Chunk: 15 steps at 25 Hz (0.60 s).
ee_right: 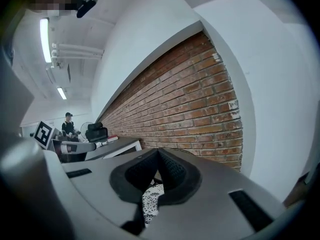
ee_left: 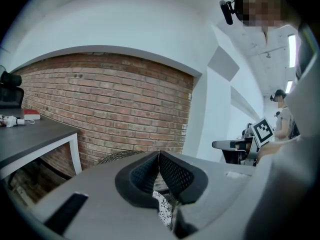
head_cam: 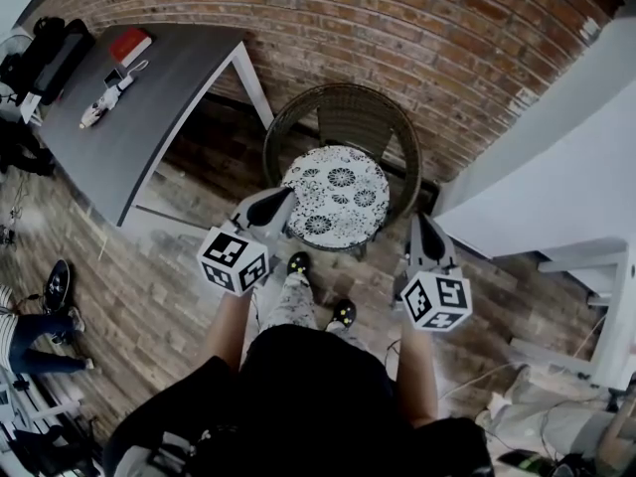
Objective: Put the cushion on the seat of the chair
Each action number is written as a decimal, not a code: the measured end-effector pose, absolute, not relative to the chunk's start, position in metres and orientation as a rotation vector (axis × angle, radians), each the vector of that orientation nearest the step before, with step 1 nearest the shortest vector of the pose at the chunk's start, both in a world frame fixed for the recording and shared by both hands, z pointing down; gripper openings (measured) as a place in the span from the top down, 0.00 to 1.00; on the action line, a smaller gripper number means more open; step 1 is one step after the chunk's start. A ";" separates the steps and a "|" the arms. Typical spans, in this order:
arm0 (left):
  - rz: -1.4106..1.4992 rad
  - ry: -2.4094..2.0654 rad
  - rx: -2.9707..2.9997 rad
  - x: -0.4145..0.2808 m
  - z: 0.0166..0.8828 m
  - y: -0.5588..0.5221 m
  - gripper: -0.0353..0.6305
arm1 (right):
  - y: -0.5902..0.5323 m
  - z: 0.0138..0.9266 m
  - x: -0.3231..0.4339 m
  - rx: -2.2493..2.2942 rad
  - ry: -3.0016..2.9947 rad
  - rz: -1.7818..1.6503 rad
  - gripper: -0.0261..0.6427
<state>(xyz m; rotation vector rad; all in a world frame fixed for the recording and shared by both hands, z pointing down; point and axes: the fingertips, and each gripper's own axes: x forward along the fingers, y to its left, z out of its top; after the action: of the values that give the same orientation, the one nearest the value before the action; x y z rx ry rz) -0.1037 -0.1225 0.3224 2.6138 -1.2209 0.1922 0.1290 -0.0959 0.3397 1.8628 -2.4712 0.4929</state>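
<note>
A round cushion (head_cam: 336,195) with a black-and-white flower print lies on the seat of a dark wicker chair (head_cam: 343,102) against the brick wall. My left gripper (head_cam: 283,202) is at the cushion's left edge, jaws shut, with nothing seen between the pads. My right gripper (head_cam: 424,222) is just outside the chair's right rim, apart from the cushion and also shut. In the left gripper view the left gripper (ee_left: 159,156) has its tips together, with cushion (ee_left: 162,210) print showing below them. The right gripper view shows the right gripper (ee_right: 158,154) the same way, over the cushion (ee_right: 149,201).
A grey table (head_cam: 149,97) stands left of the chair and carries a red book (head_cam: 129,45) and small items. A white wall block (head_cam: 556,167) stands close on the right. My shoes (head_cam: 343,313) are just before the chair. Another person's legs (head_cam: 40,326) are at far left.
</note>
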 end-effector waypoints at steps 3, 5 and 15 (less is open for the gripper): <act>0.189 -1.224 2.613 -0.103 0.322 -0.121 0.94 | -0.095 0.341 0.128 1.846 -2.456 0.490 0.96; 0.185 -1.229 2.614 -0.104 0.320 -0.120 0.94 | -0.095 0.340 0.128 1.843 -2.453 0.487 0.96; 0.178 -1.249 2.610 -0.107 0.317 -0.121 0.94 | -0.097 0.337 0.127 1.827 -2.464 0.478 0.96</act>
<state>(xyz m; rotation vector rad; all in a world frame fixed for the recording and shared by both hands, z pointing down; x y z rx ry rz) -0.1073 -0.1210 0.3172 2.6099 -1.2491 0.1775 0.1273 -0.0973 0.3371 1.8275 -2.4644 0.4776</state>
